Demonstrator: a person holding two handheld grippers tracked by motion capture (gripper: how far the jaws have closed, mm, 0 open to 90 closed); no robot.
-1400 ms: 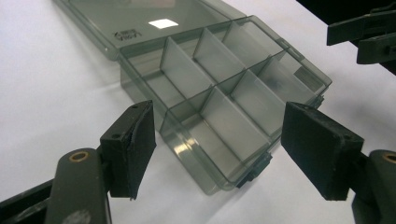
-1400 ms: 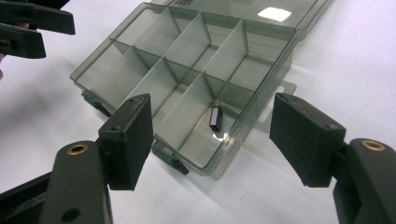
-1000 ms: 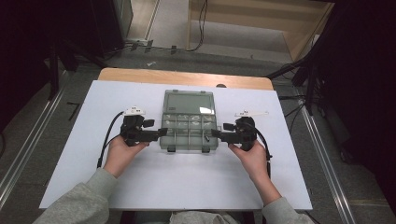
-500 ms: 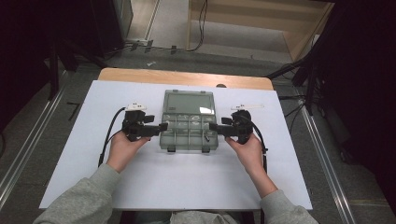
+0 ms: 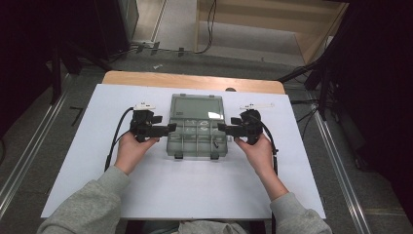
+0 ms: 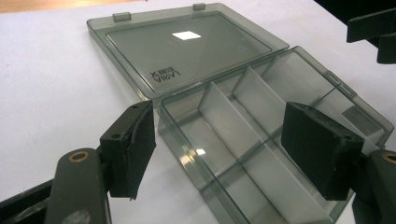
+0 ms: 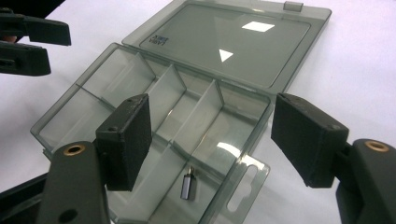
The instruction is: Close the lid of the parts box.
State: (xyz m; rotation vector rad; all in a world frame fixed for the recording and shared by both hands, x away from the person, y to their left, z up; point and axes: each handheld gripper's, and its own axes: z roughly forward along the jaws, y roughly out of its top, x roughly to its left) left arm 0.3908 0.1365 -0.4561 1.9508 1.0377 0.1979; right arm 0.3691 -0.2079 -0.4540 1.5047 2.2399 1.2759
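Your right gripper (image 5: 225,128) backs off slightly rightward from box (image 5: 197,139), jaws spread, empty. Left gripper (image 5: 169,128) likewise spread at box's left edge. Lid (image 5: 197,107) lies flat open; small adapter (image 7: 187,186) inside.

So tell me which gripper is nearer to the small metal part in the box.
Right. The right gripper has the small metal part just ahead, low between its open jaws. The left gripper is at the opposite side of the box, across the dividers.

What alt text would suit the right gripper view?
An open, smoky clear compartment box lies on a white table, lid flat behind it, one small metal part inside. The right hand-held gripper frames it, jaws open.
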